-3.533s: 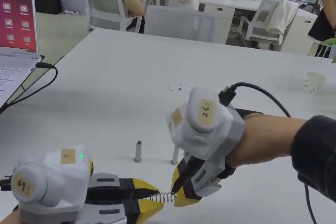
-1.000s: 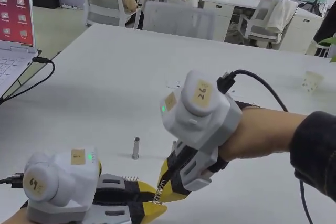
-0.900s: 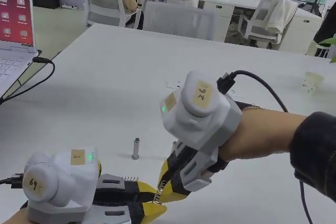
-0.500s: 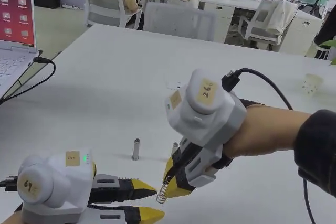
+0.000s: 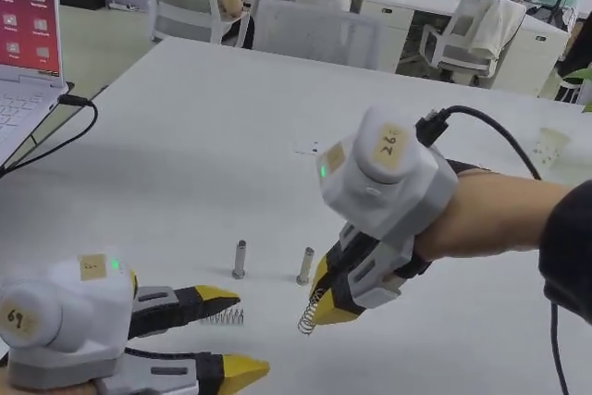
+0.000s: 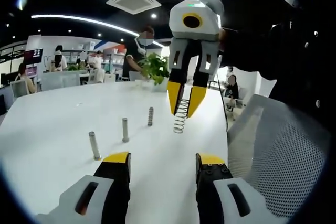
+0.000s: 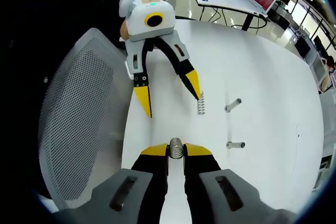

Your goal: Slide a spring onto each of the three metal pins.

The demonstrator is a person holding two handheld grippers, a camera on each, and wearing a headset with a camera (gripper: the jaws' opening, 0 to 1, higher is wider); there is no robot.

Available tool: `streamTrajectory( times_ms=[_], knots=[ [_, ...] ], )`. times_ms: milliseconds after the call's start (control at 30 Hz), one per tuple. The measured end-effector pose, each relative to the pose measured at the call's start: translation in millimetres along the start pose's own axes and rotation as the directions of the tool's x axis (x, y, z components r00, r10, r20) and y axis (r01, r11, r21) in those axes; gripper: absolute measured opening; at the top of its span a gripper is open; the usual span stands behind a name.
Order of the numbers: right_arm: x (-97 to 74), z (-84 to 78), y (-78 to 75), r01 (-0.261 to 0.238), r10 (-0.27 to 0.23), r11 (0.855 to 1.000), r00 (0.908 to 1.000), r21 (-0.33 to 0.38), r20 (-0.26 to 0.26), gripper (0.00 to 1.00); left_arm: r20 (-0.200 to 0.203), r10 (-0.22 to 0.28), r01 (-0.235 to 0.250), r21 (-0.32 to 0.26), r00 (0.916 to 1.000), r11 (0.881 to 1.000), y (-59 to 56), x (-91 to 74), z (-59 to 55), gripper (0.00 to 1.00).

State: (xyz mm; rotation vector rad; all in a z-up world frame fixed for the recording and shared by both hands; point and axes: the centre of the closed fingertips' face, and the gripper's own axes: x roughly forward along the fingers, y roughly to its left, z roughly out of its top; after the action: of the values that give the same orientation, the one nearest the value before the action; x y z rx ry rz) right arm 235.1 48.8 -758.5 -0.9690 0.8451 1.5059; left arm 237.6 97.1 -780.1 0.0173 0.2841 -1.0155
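My right gripper is shut on the upper end of a small metal spring, which hangs at a slant just above the white table. Two bare metal pins stand upright close behind it. In the left gripper view a third upright post looks coiled, like a pin with a spring on it. A loose spring lies on the table beside my left gripper, whose jaws stand wide open and hold nothing. In its own view the right gripper pinches the spring.
A laptop with a black cable sits at the table's left edge. A small cup stands far right. Chairs and people are beyond the far edge.
My left gripper has let go of the spring, opened and drawn back to the left. The right gripper has carried the spring up and to the right, closer to the pins.
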Motion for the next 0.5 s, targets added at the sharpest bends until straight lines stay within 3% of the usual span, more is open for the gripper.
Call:
streamTrajectory(
  times_ms=[233, 500],
  knots=[
    [-5.9, -5.1, -5.9, 0.016, -0.016, 1.000, 0.9999, 0.014, -0.001, 0.08, 0.019, 0.065, -0.065, -0.009, 0.9977, 0.998, 15.0, -10.8, 0.9, 0.59],
    [-18.7, -12.5, -19.5, 0.046, -0.046, 0.999, 0.9988, 0.027, -0.015, 0.08, 0.019, 0.102, -0.102, -0.005, 0.9946, 0.995, 23.0, -17.7, -1.1, 0.67]
  ],
)
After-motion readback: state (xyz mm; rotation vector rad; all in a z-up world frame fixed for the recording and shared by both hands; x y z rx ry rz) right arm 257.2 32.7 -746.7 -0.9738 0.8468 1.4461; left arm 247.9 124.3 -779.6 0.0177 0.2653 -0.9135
